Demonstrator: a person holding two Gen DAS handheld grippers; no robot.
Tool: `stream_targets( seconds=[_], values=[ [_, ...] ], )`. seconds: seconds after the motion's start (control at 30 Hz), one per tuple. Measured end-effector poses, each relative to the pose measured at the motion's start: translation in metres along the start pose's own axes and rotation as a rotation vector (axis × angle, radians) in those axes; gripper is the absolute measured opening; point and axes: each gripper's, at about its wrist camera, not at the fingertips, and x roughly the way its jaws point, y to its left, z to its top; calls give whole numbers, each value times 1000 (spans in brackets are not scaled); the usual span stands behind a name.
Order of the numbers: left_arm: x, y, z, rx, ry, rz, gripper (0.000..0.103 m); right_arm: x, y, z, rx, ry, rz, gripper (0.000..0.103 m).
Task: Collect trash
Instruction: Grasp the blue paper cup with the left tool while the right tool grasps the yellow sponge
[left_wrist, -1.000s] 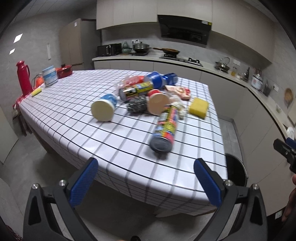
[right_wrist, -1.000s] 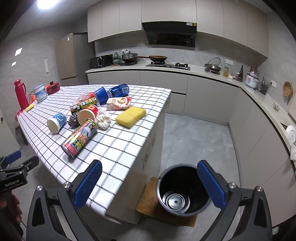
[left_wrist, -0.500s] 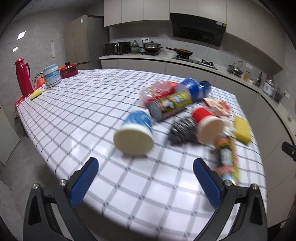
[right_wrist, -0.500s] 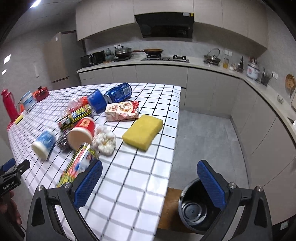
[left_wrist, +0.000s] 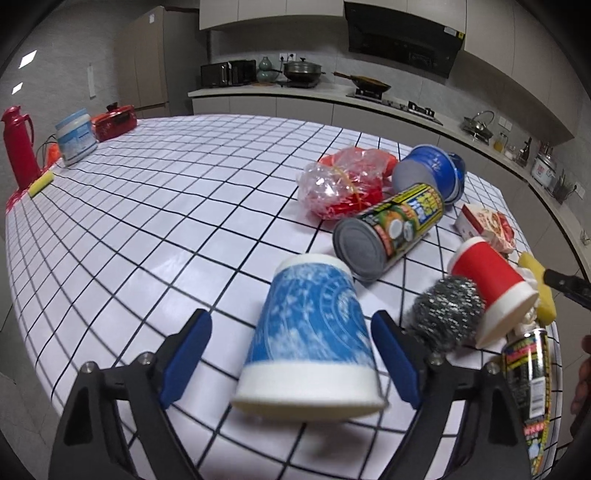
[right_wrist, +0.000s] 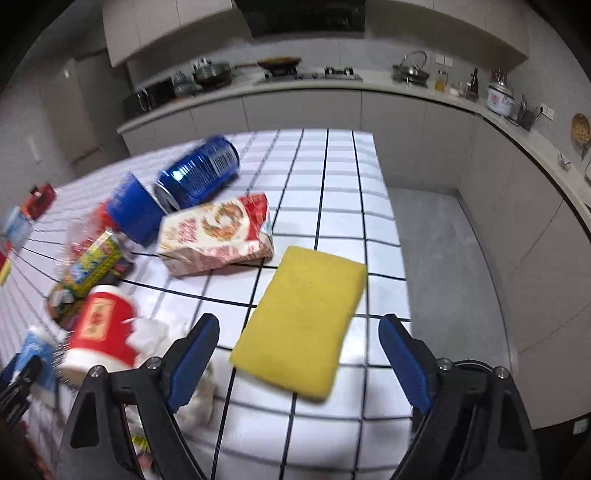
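Both grippers moved in, jaws closing some (nothing gripped), left gripper (left_wrist: 291, 350) straddling blue cup (left_wrist: 308, 341), right gripper (right_wrist: 299, 360) over sponge (right_wrist: 303, 319).

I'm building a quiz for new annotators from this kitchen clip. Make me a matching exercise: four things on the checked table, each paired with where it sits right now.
Things:
1. blue paper cup
2. yellow sponge
3. steel scourer
4. blue can

Places:
A. behind the snack box
B. between the left gripper pads, untouched
C. against the red cup
D. between the right gripper pads, near the table's edge

Pairs: 1-B, 2-D, 3-C, 4-A
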Motion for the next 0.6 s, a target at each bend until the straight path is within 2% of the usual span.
stream_targets(
  seconds=[0.13, 0.23, 0.3, 0.47, 0.53, 0.6],
  values=[
    [9, 5, 2, 6, 25, -14, 80, 26, 1, -2, 15, 62, -18, 89],
    [13, 9, 1, 4, 42, -32, 69, 28, 4, -7, -9, 66, -24, 74],
    [11, 10, -2, 7, 30, -39, 68, 25, 4, -8, -21, 63, -13, 66],
    [11, 8, -3, 7, 27, -28, 71, 25, 6, -11, -36, 59, -22, 67],
    [11, 8, -1, 8, 25, -39, 69, 26, 6, -10, -40, 61, -17, 67],
    [8, 9, 0, 11, 15, -43, 65, 24, 4, -10, -36, 62, 4, 60]
  ],
)
